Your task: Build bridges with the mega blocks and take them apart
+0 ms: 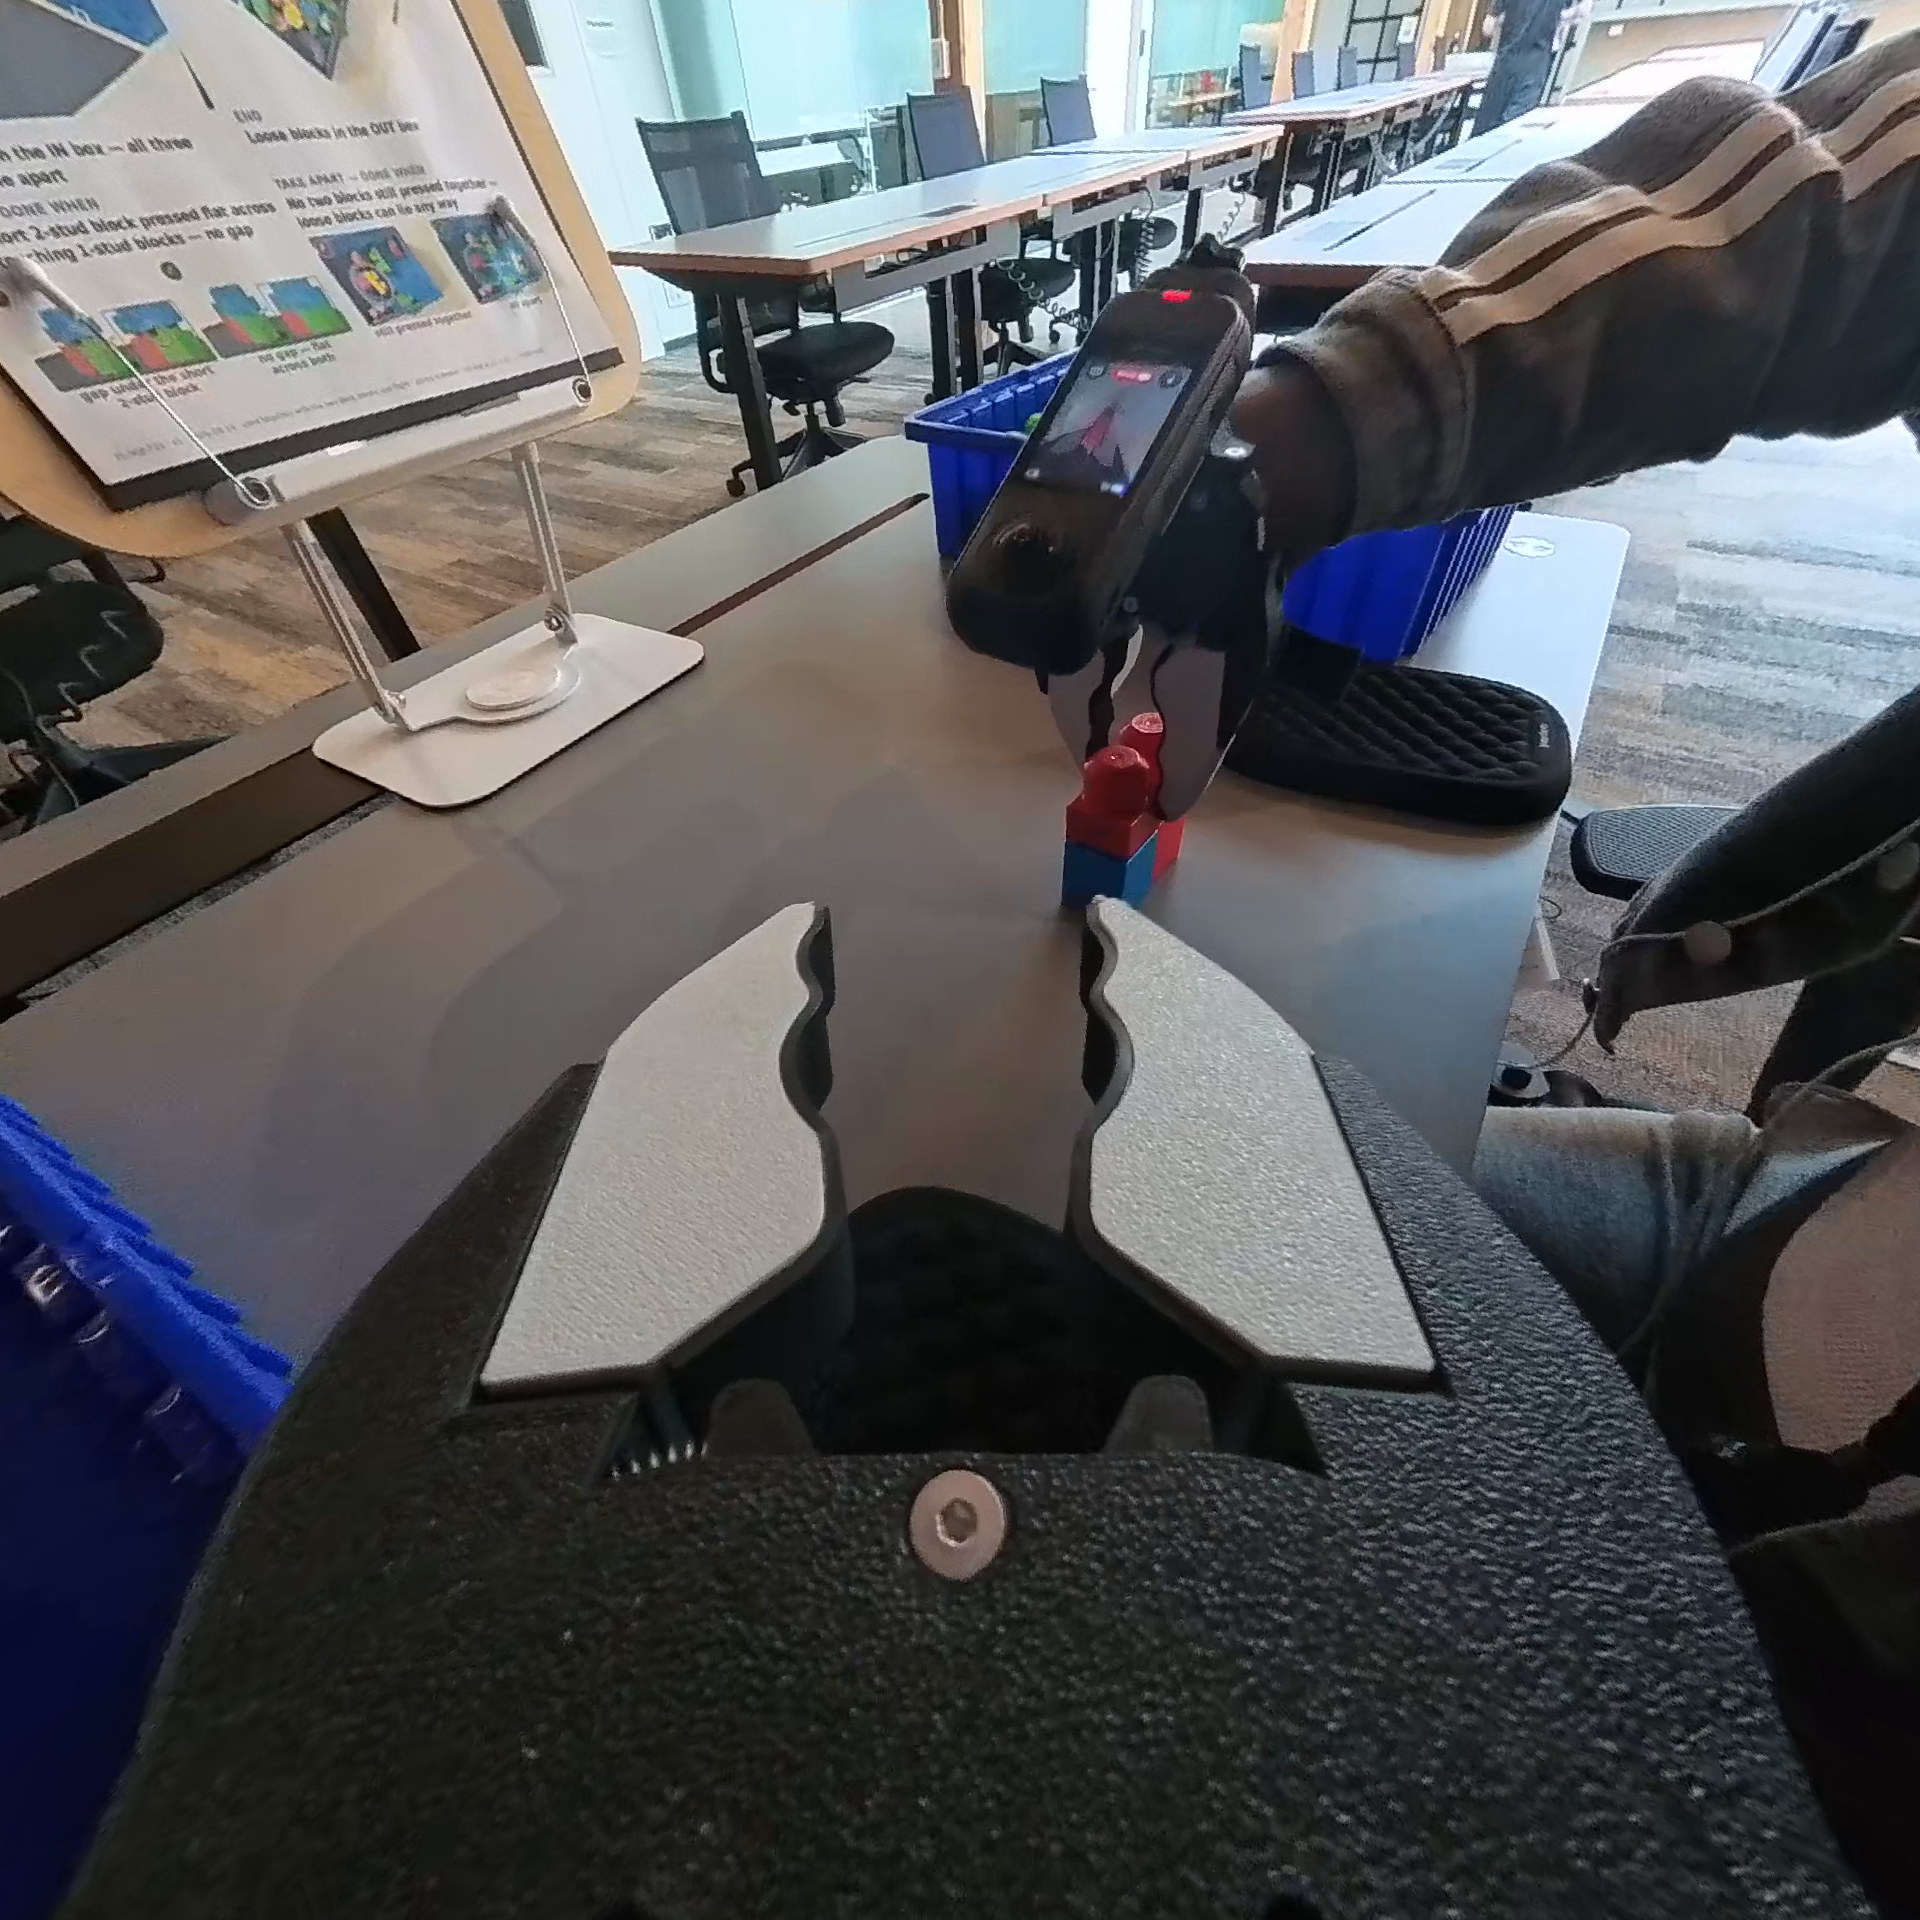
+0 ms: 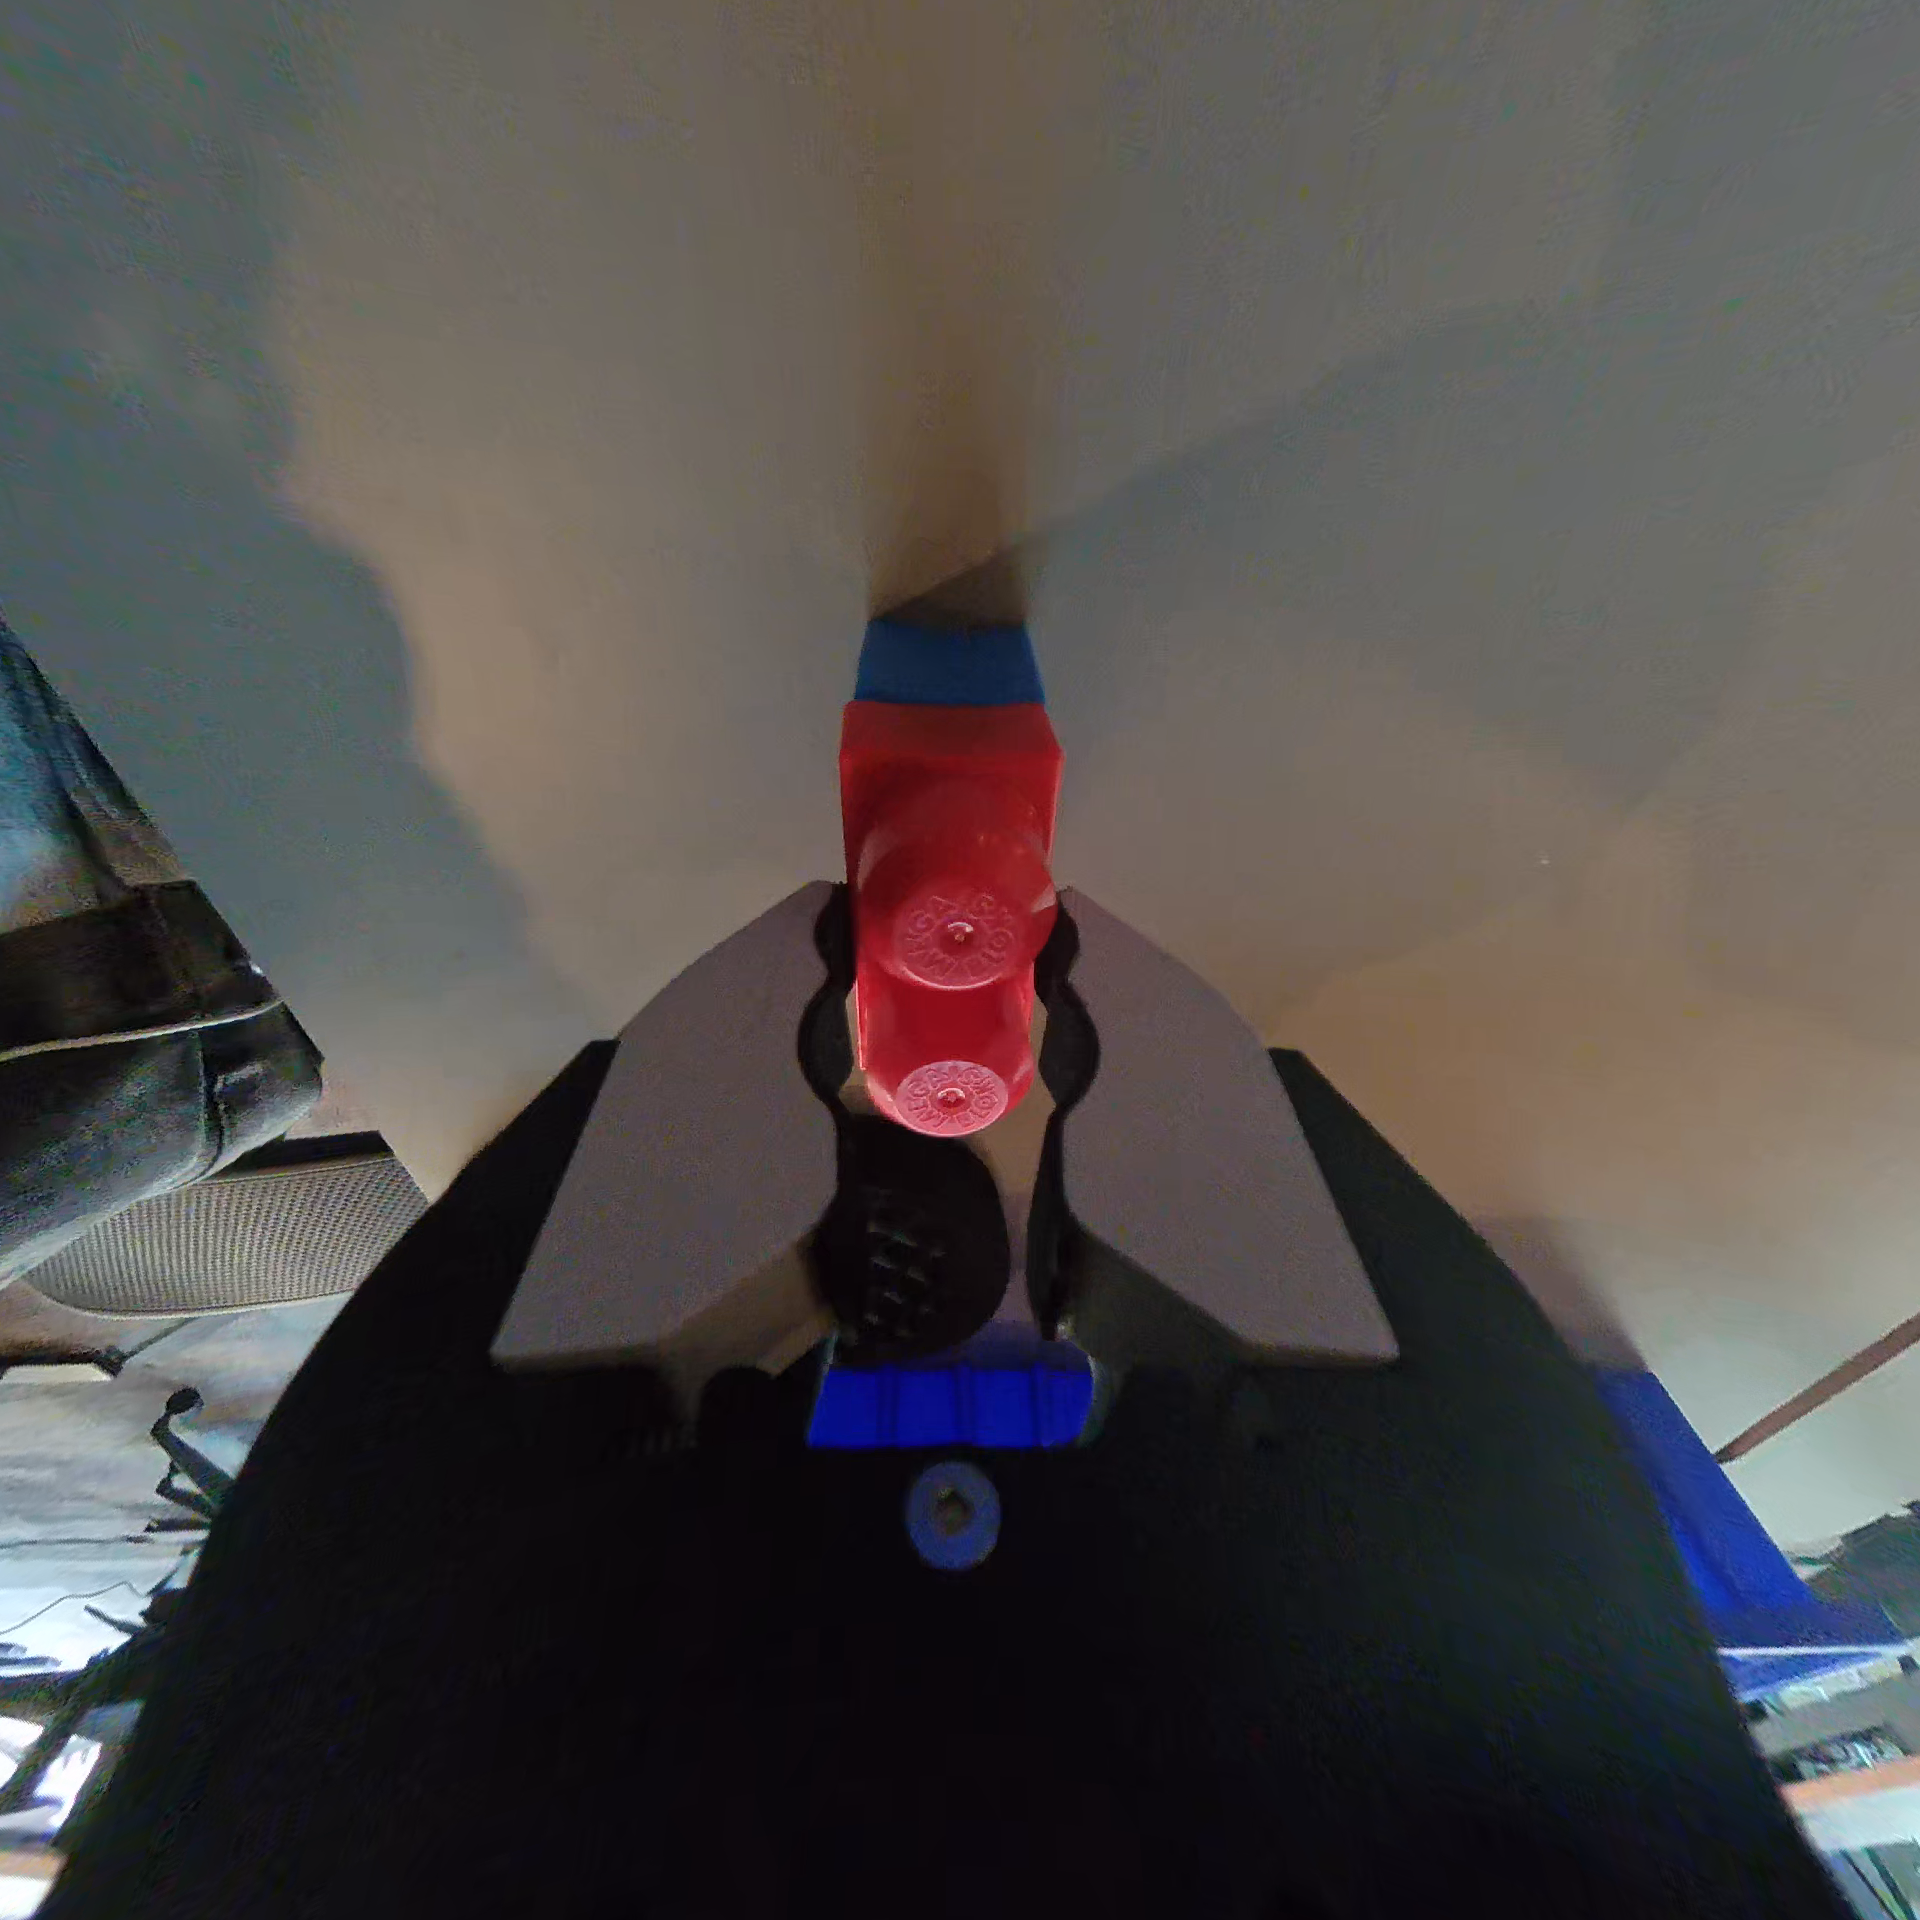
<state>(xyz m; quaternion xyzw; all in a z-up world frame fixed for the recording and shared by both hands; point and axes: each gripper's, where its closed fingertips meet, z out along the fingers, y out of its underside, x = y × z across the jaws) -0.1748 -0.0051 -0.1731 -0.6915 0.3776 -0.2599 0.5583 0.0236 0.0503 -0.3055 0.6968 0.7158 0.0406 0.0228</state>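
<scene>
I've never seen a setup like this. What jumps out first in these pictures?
The eye goes to a small stack of toy blocks in the middle of the grey table: a red two-stud block on top of a blue block. The right gripper comes down from above with its fingers around the red block's studs. The left gripper waits open and empty just short of the stack.
</scene>
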